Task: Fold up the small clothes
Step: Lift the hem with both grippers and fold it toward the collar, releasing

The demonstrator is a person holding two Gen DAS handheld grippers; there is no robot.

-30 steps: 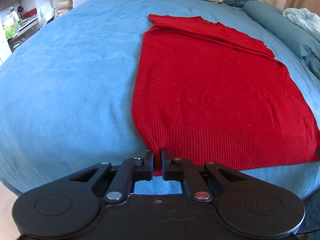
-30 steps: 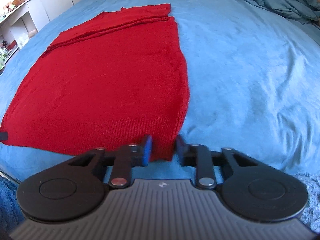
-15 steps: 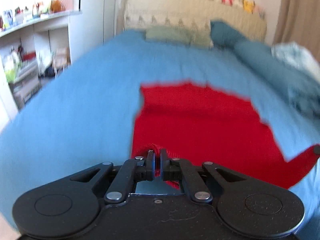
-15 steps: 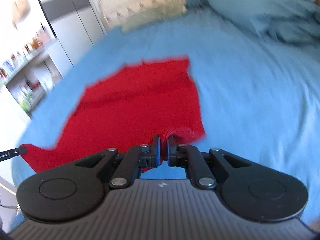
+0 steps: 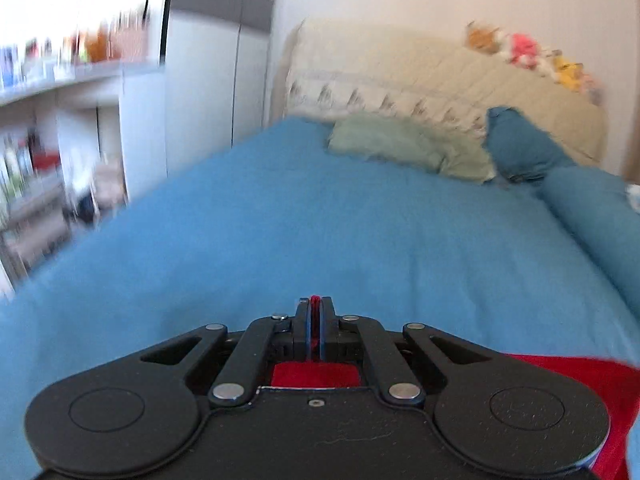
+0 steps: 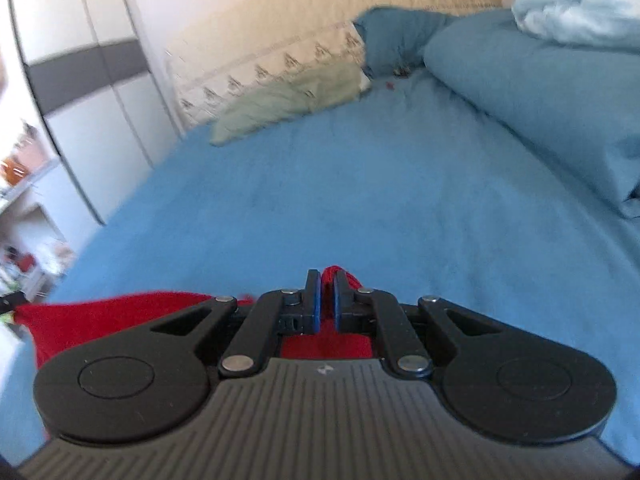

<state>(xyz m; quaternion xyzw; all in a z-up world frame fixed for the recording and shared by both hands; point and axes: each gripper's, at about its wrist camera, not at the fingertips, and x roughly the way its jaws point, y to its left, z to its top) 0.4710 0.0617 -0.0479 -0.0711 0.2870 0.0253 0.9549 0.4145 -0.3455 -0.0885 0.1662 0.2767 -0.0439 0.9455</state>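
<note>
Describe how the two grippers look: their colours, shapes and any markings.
Both are black, with two round discs at the sides and linkage bars joined by silver rivets. The left gripper has a smooth, scuffed black body. The right gripper has a ribbed grey body with a small white mark. The fingers carry blue pads. No cables or sleeves show.

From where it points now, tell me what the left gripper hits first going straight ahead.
Probably the bare blue bedspread, then the green pillow at the headboard beyond. The left gripper is shut on the red sweater; blur leaves depth unclear.
</note>
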